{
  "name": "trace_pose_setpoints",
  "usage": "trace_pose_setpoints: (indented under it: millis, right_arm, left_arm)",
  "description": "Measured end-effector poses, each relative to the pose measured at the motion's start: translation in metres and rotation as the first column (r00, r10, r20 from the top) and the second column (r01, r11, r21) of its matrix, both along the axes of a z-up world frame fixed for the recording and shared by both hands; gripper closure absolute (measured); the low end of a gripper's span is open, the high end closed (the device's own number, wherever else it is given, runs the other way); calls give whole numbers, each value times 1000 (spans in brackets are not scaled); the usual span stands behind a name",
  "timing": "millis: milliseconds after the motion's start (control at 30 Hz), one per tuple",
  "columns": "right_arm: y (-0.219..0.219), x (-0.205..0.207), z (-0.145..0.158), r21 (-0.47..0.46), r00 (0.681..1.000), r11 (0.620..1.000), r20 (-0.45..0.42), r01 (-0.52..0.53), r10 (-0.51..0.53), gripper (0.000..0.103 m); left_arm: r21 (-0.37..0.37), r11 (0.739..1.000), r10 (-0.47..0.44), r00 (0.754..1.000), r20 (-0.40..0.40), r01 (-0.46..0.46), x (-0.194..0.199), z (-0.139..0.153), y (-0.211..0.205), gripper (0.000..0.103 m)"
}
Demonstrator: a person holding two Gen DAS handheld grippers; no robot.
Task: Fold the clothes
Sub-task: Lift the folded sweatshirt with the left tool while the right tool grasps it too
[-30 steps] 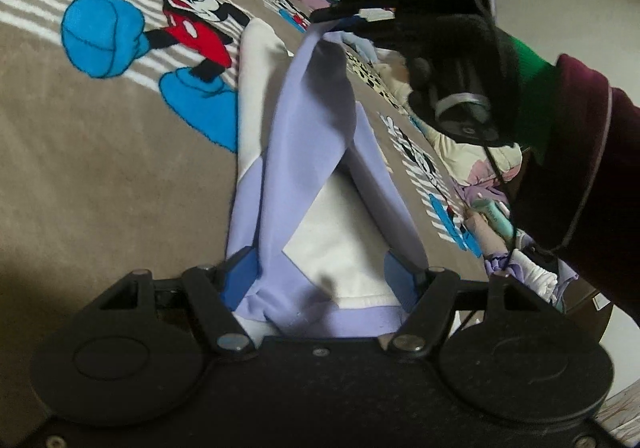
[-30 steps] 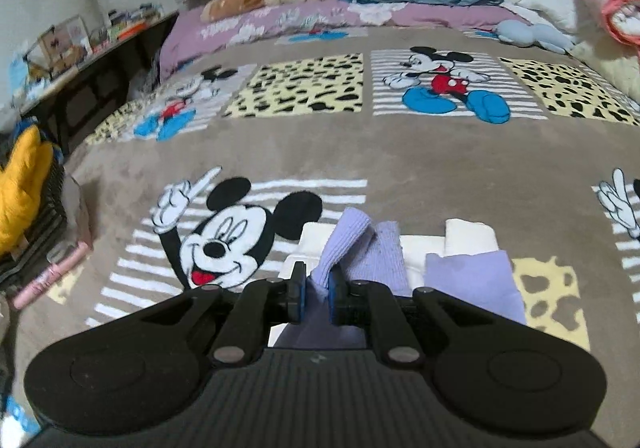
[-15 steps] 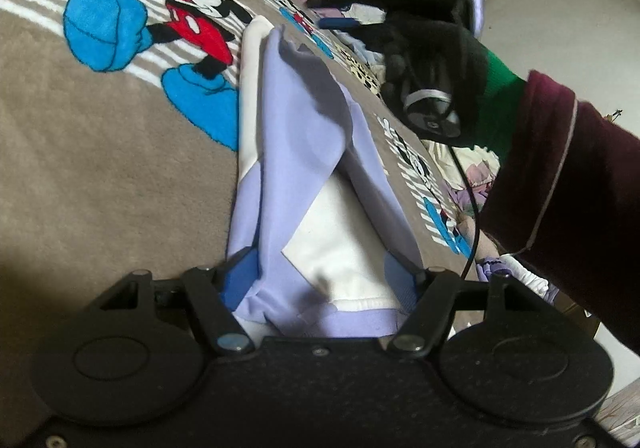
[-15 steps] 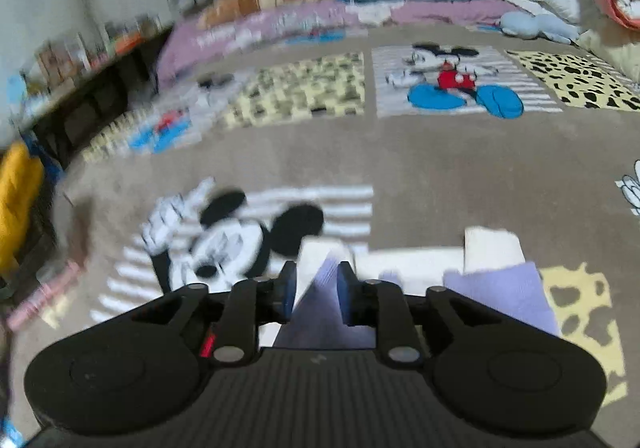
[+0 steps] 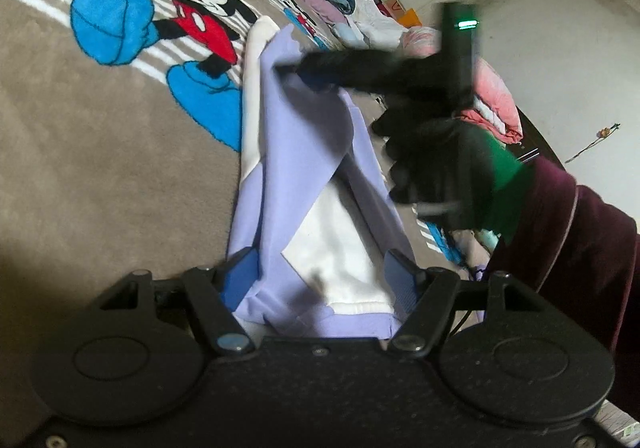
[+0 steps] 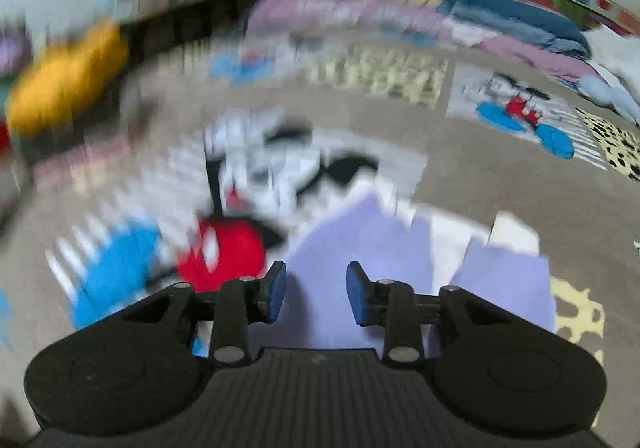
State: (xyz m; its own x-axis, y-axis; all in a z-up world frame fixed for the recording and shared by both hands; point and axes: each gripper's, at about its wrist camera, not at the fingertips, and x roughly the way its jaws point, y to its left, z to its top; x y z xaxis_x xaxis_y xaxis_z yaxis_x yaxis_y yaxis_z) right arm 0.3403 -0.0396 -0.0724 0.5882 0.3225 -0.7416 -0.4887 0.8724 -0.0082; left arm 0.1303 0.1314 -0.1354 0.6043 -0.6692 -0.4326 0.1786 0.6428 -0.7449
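Observation:
A white and lilac top (image 5: 304,151) lies lengthwise on the brown cartoon-mouse bedspread (image 5: 100,167), with its lilac sleeves folded in over the white body. My left gripper (image 5: 322,280) stands wide at the near hem, one pad at each side edge of the flat cloth. My right gripper (image 5: 296,73), held in a black-gloved hand, hovers blurred at the far end of the folded sleeve. In the right wrist view its jaws (image 6: 316,288) are opening. The lilac sleeve (image 6: 360,240) lies under the gap, and neither pad presses on it.
Folded blankets and pillows (image 6: 520,15) line the head of the bed. A pink quilt (image 5: 492,103) lies beyond the gloved hand. A yellow bundle (image 6: 64,79) sits off the bed's left side. A person's maroon sleeve (image 5: 568,232) crosses the right of the left wrist view.
The right gripper let go of the lilac sleeve, its jaws parting, then dropped lower and rolled. The sleeve sank onto the top. The left gripper stayed put.

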Motion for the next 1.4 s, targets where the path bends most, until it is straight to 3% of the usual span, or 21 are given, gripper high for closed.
trace_pose_setpoints:
  millis: [33, 100, 233, 300, 467, 567, 700, 767, 900, 1067, 1133, 1200, 1333, 1400]
  right_arm:
    - [7, -1, -9, -67, 1000, 998, -12, -7, 6, 68]
    - [9, -8, -6, -76, 1000, 997, 23, 0, 2, 67]
    - [-9, -30, 23, 48, 996, 999, 90, 25, -29, 60]
    - [-24, -47, 37, 93, 991, 995, 123, 37, -48, 57]
    - [-94, -100, 51, 250, 974, 957, 133, 148, -185, 51]
    - [-151, -129, 34, 393, 948, 877, 36, 278, -317, 49]
    - [-218, -167, -6, 549, 880, 701, -161, 456, -447, 47]
    - [-239, -183, -28, 590, 851, 626, -238, 509, -468, 47]
    - [-242, -200, -64, 675, 853, 527, -349, 517, -389, 47]
    - [-235, -214, -85, 731, 866, 471, -359, 493, -349, 49]
    - [-235, -214, -89, 750, 862, 436, -374, 498, -342, 49]
    - [-235, -206, -90, 754, 864, 427, -390, 498, -319, 46]
    - [-235, -183, -89, 767, 875, 423, -401, 482, -271, 45]
    - [-234, -174, -91, 780, 879, 406, -405, 477, -253, 47]
  left_arm:
    - [9, 1000, 3, 1000, 15, -3, -2, 2, 0, 33]
    - [25, 999, 37, 997, 71, -39, -13, 11, 5, 33]
    - [1, 981, 190, 972, 140, -192, -23, 17, 28, 33]
    - [21, 971, 235, 965, 114, -239, -20, 12, 32, 34]
    - [26, 968, 247, 968, 50, -248, -5, 0, 21, 35]
    - [3, 970, 245, 969, 34, -245, -1, -3, 17, 35]
    - [-15, 969, 248, 969, 15, -248, -4, -6, 16, 36]
    - [-31, 969, 245, 970, 4, -245, -4, -6, 12, 36]
    - [-71, 974, 213, 977, -33, -215, -6, -6, 2, 36]
    - [-156, 955, 239, 966, -98, -252, -5, -13, 6, 38]
    - [-178, 945, 249, 957, -147, -274, 1, -16, 8, 43]
    - [-194, 936, 257, 946, -196, -294, 7, -19, 10, 57]
    - [-182, 941, 238, 942, -236, -284, 18, -16, 2, 59]
    - [-149, 945, 250, 935, -252, -292, 19, -15, -1, 69]
